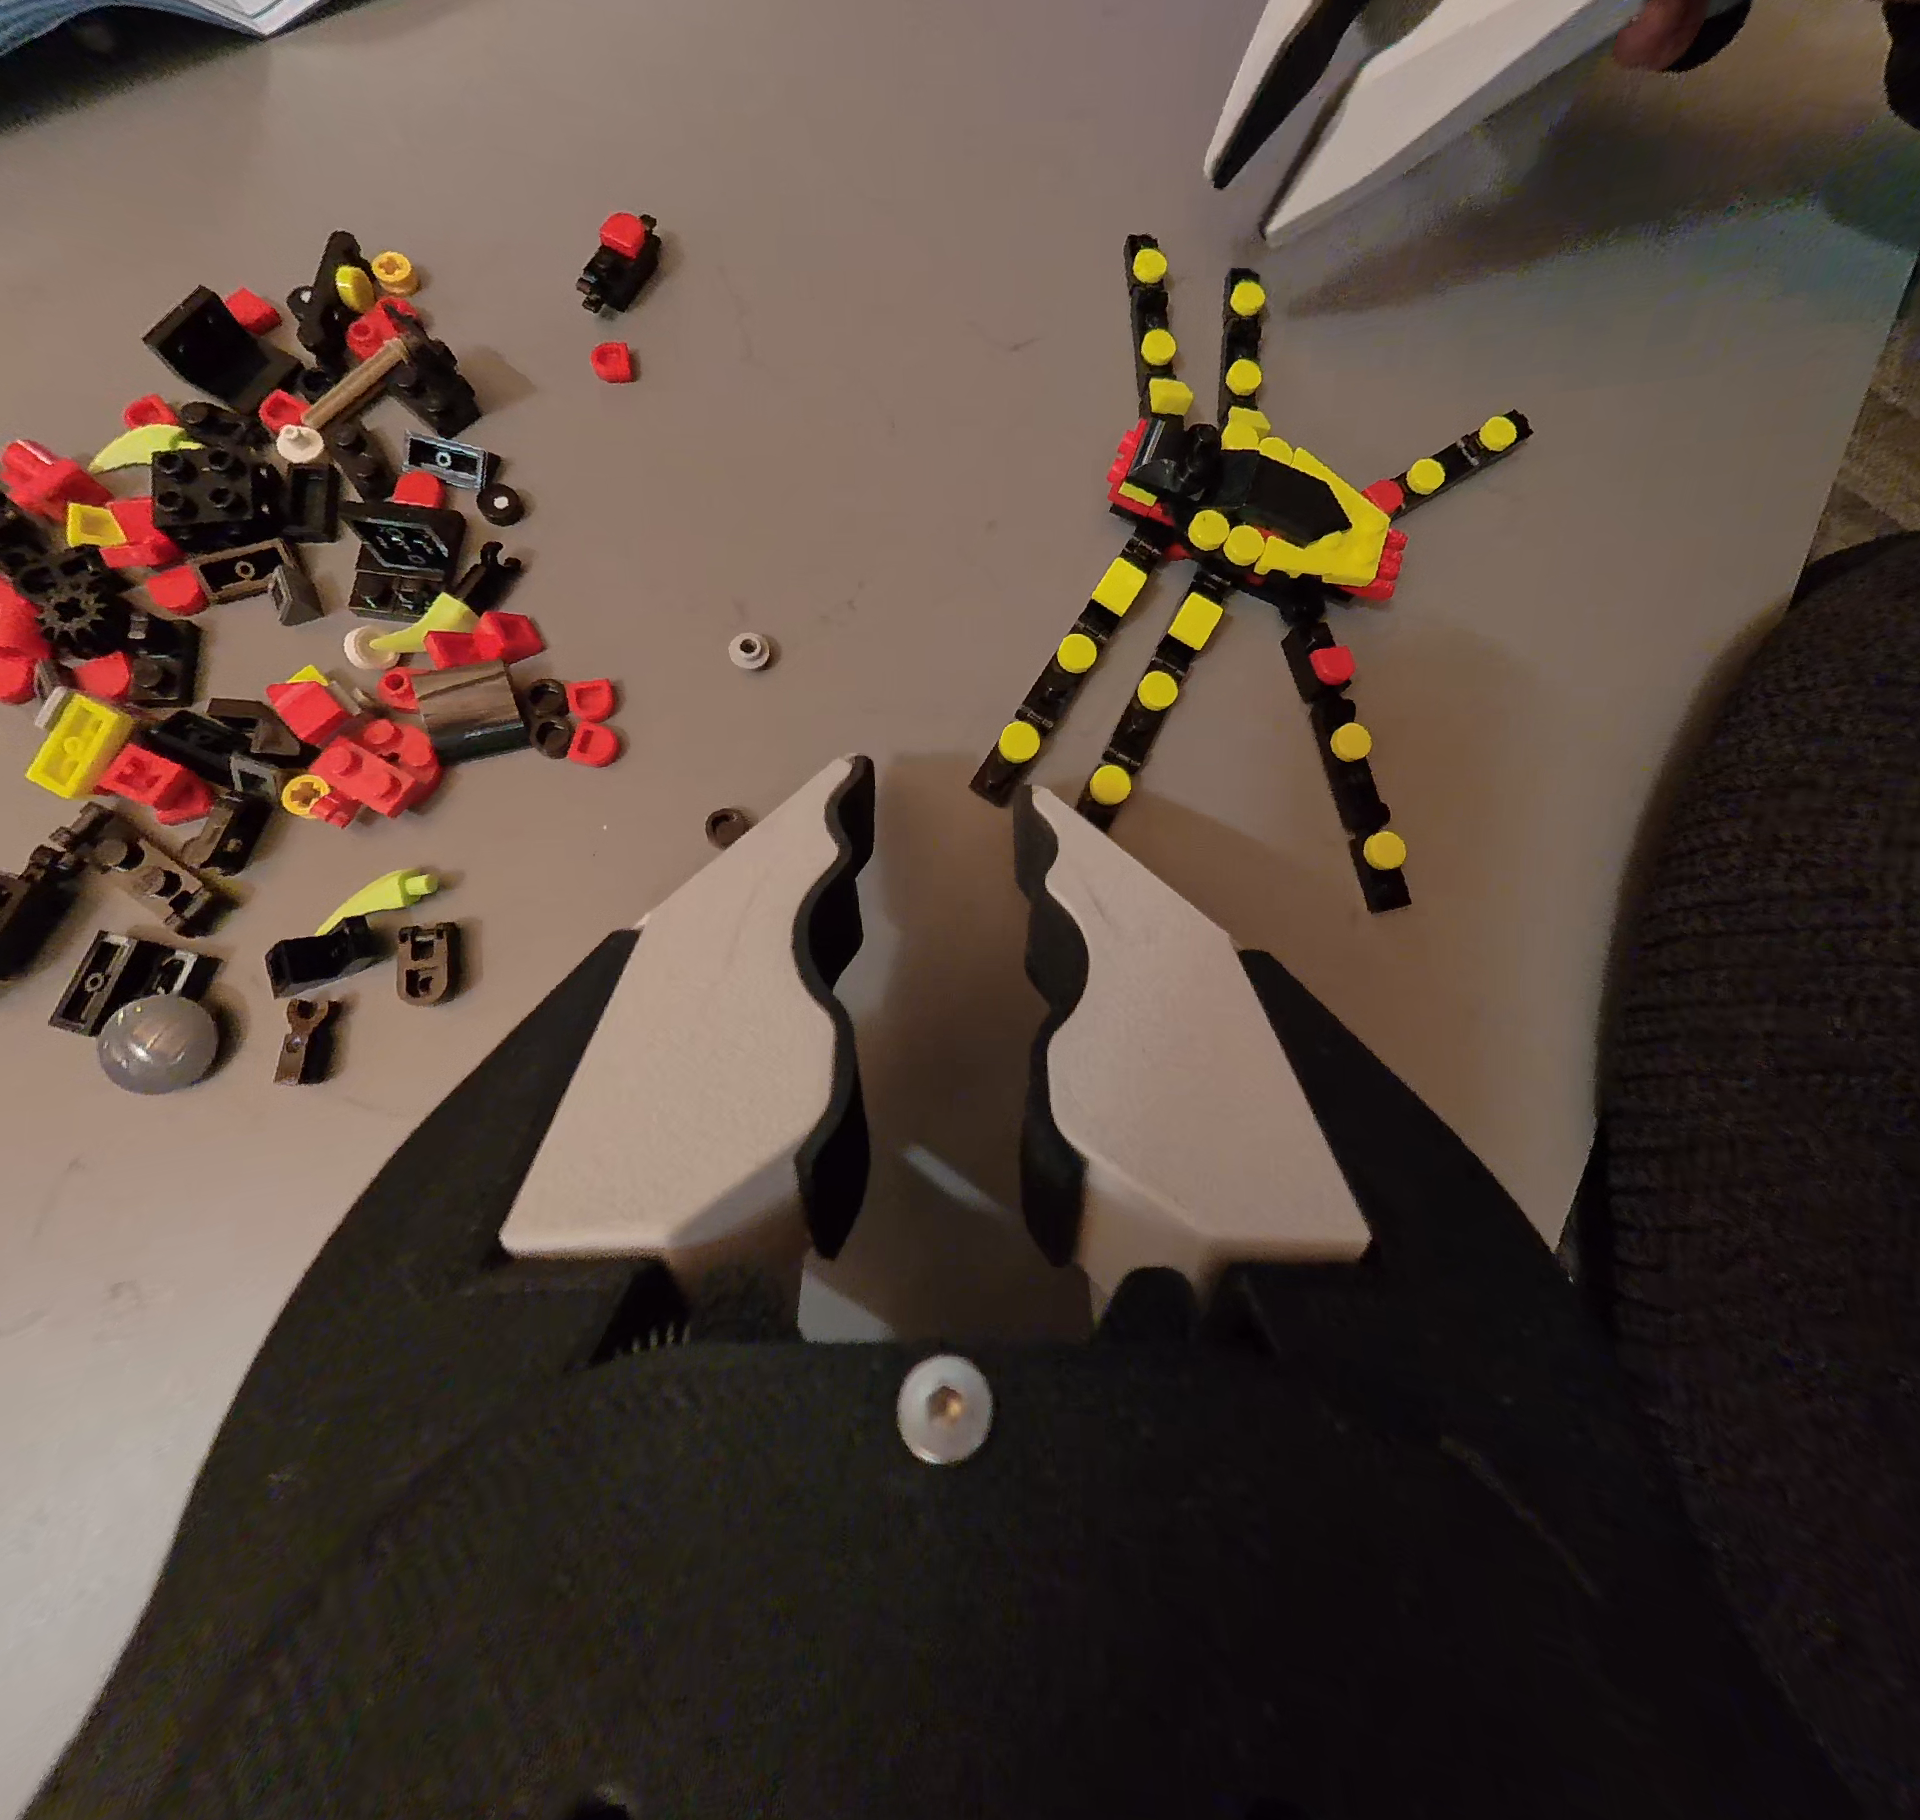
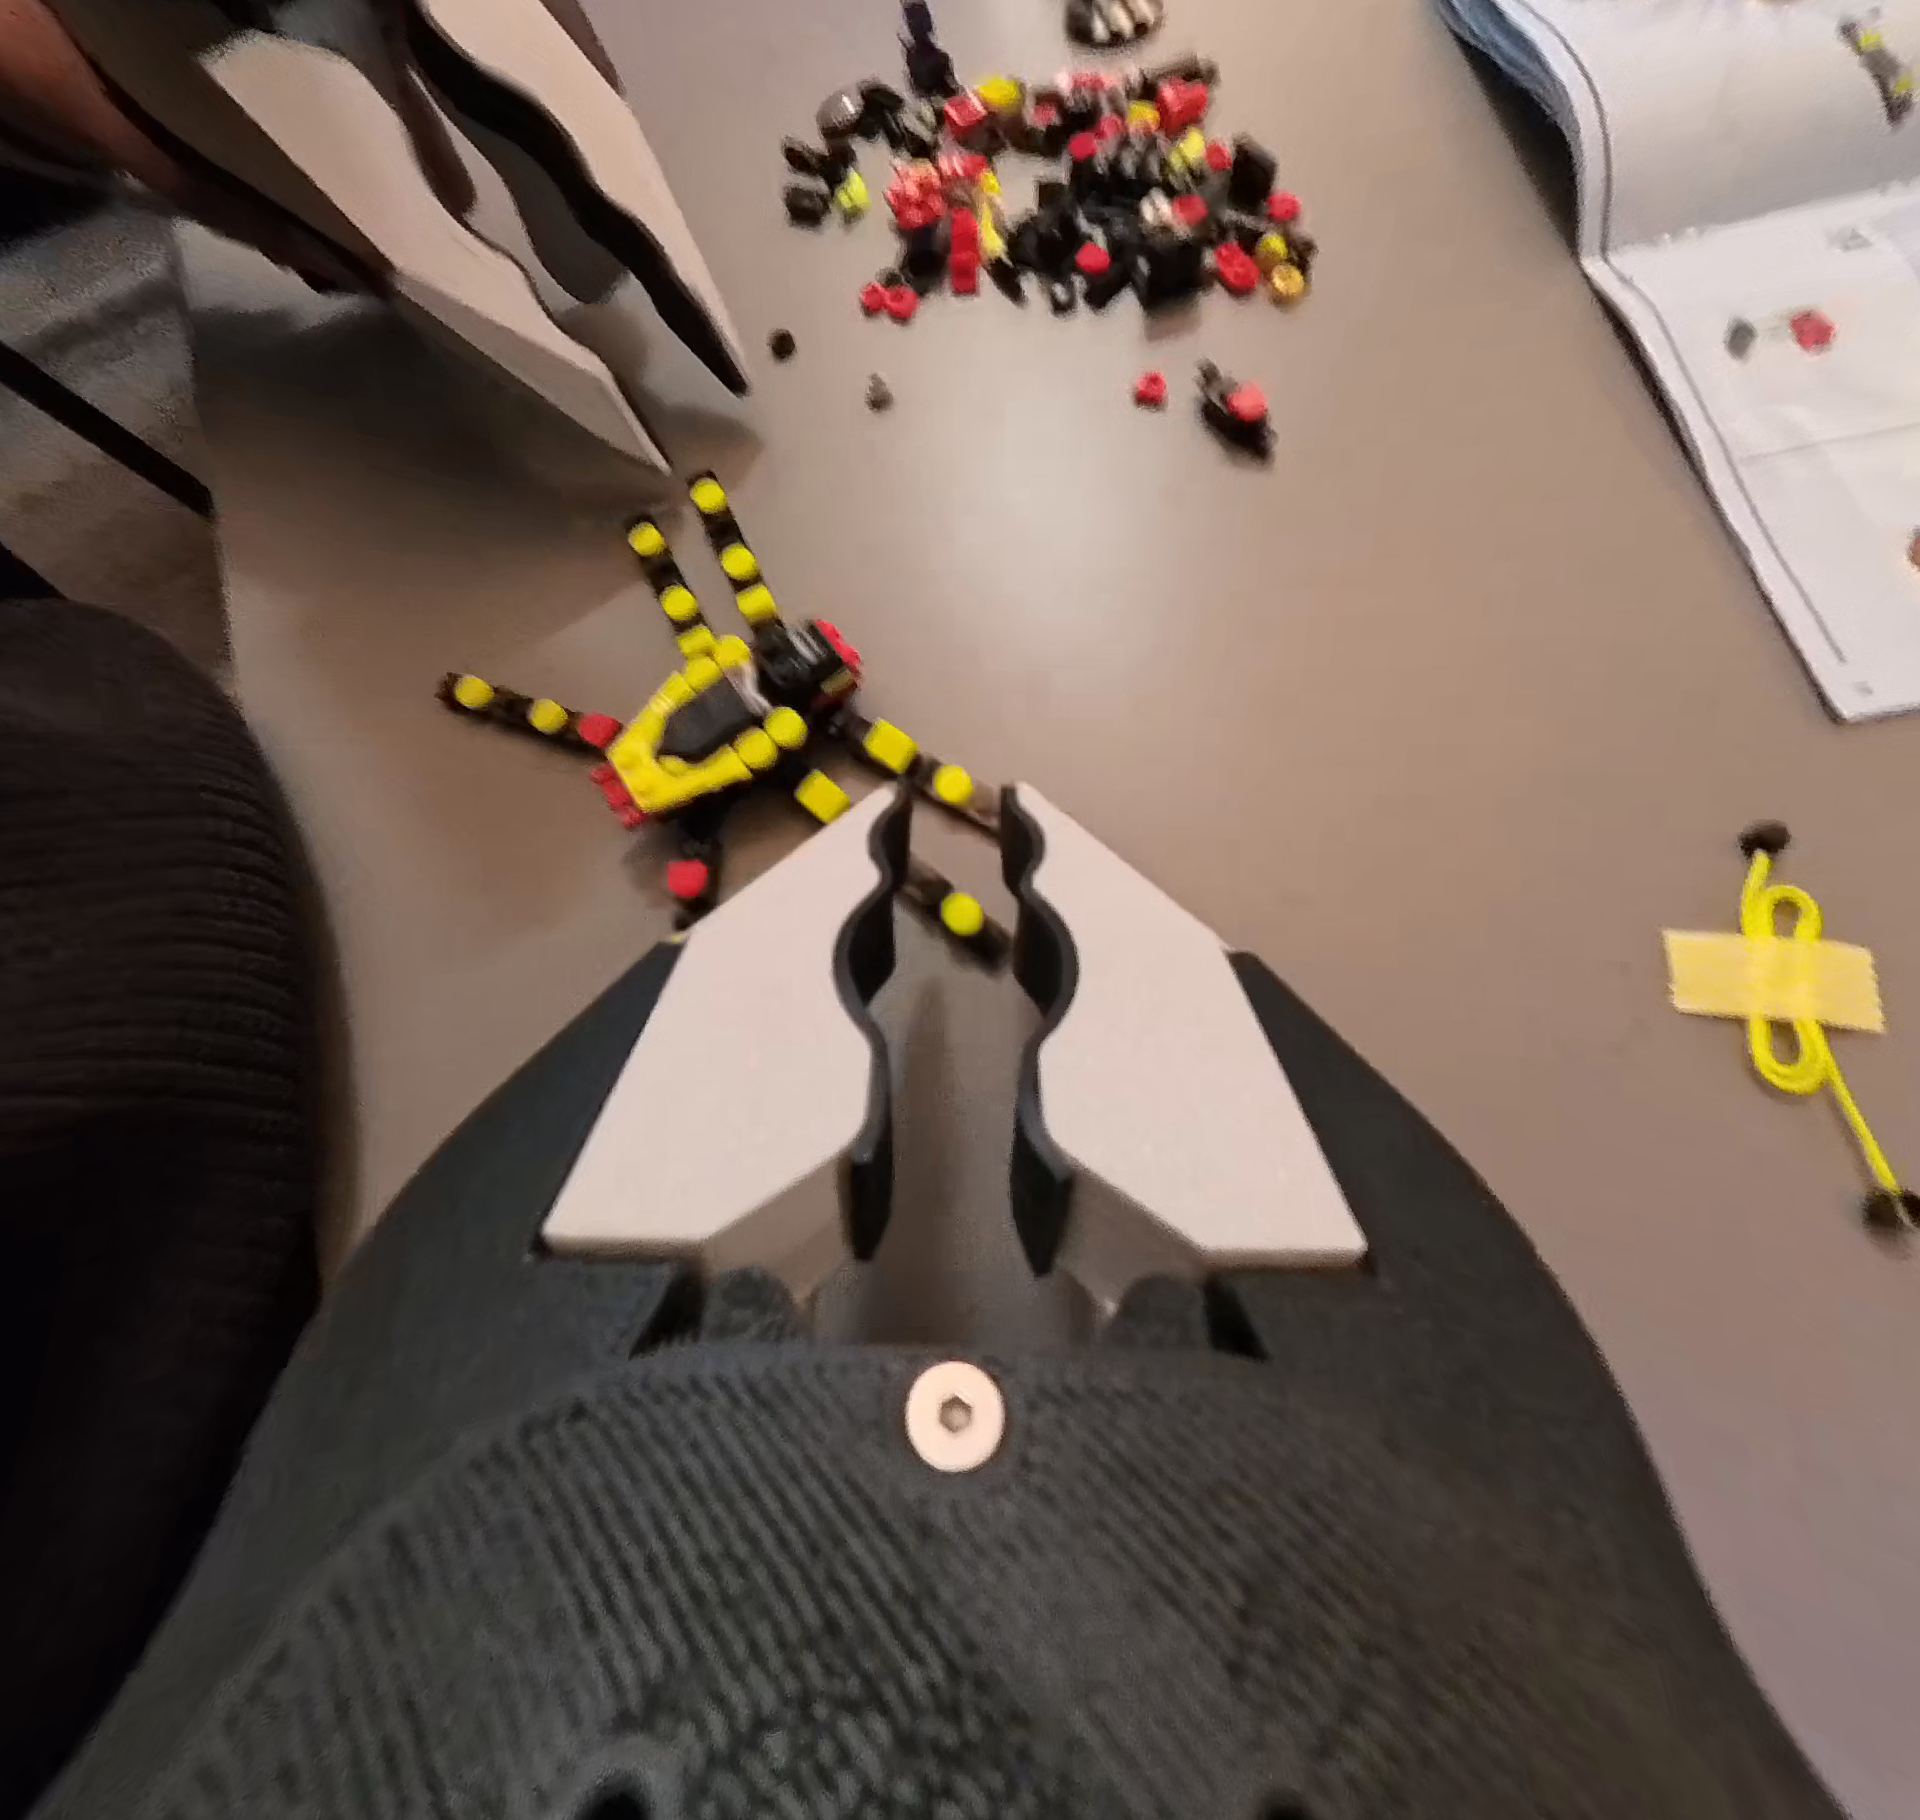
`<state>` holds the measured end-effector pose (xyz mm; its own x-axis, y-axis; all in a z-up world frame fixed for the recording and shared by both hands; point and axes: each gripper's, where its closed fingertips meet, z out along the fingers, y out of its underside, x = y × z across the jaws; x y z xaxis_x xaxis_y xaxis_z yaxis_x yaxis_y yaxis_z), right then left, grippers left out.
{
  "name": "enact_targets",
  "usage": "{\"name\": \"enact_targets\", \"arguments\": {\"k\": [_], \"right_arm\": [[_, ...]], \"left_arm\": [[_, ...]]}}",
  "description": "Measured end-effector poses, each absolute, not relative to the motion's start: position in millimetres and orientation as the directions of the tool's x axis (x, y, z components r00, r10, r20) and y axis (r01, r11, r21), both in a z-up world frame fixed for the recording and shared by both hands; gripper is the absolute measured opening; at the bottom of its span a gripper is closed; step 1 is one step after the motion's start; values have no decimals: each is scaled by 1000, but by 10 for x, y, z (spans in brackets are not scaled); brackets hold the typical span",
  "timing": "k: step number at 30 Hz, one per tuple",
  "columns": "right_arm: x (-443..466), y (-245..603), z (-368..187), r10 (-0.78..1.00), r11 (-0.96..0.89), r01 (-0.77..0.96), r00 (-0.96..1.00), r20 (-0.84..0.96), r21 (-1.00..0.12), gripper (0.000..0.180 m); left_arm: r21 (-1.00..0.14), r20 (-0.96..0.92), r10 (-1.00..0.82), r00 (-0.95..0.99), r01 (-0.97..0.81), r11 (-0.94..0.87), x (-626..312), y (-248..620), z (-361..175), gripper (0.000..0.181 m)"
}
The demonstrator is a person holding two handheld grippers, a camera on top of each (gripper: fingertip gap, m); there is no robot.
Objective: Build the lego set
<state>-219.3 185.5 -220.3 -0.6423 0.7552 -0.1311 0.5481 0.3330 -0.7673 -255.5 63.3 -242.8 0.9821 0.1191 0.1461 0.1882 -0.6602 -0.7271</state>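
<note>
My left gripper hangs released over the grey table, its jaws apart with nothing between them, the tips just beside the near ends of the spider model's legs. The spider model, a black, yellow and red body with long black legs dotted in yellow, lies flat on the table to the right of my left view. The pile of loose bricks sits well apart from it on the left, with a small red-topped black piece lying alone between them, farther off. My right gripper is also released and empty, hovering over two of the model's legs. The open instruction booklet lies far right; a yellow cord, taped down, sits nearer.
</note>
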Motion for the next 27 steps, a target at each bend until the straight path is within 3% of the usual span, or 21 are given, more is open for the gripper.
{"name": "enact_targets", "arguments": {"k": [4,9,13,18,27], "right_arm": [[-2168,1496,-2041,726,305,516,-670,-155,-801,29],[-2054,1295,-2223,725,422,535,-684,-82,-732,27],[-2034,1222,-2287,749,413,573,-656,-94,-708,40],[-2058,1261,-2308,757,420,564,-650,-68,-711,30],[-2059,1264,-2309,768,387,596,-631,-112,-704,42]], "left_arm": [[-721,145,106,984,178,-669,-2521,664,-2453,24],[-705,135,90,987,159,-691,-2483,670,-2504,24],[-704,138,80,987,155,-693,-2456,681,-2508,24],[-700,177,38,983,153,-698,-2353,684,-2504,23],[-702,185,-24,982,115,-703,-2221,716,-2501,23]]}}
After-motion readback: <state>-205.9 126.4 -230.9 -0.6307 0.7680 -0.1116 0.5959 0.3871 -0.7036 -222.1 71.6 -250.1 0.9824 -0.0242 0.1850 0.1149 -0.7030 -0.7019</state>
